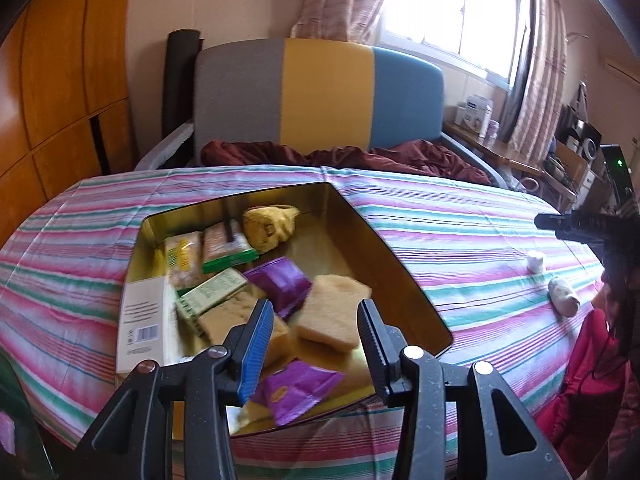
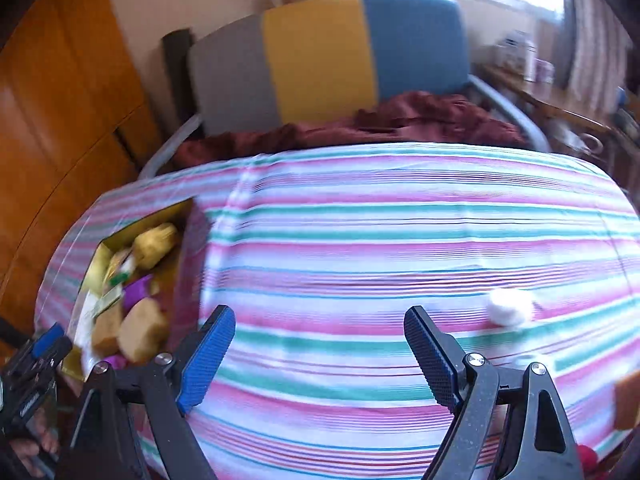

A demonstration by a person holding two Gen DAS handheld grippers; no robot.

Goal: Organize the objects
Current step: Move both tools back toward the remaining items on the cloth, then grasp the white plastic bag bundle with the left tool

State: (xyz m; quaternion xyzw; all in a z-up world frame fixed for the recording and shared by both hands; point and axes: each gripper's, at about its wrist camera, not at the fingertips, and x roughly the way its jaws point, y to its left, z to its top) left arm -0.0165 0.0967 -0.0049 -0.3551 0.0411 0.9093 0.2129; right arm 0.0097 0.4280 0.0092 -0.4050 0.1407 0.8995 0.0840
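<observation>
Hovering over a striped tablecloth [image 2: 360,240], my right gripper [image 2: 320,356] has its jaws spread wide with nothing between them, only cloth below, while my left gripper [image 1: 312,340] hangs above the open gold tin [image 1: 400,272], its jaws partly apart and pinching nothing. Most of the things to be organized already lie in that tin at the left of the table: tan sponge-like blocks [image 1: 332,316], crinkled purple foil packets [image 1: 280,284], green-edged wrapped bars [image 1: 224,248] and a lumpy yellow bundle [image 1: 268,224]. A fluffy white ball [image 2: 510,306] sits loose on the cloth just beyond my right fingertips and to their right, and a pale mottled roll [image 1: 564,296] lies near it by the table's right edge. I judge the ball the likeliest next pick, and the chief risk there is its softness: rounded and light, it could squirt sideways or roll off the edge if my ribbed pads close off-centre. The cloth is thin and creased, so a low approach may snag a fold and drag everything. The tin's walls are slick, mirror-bright metal with hard rims; a gripper clipping one could shove the tin across the smooth fabric. Inside, the glossy foil packets look slippery and stacked askew, so anything dropped on them may slide.
</observation>
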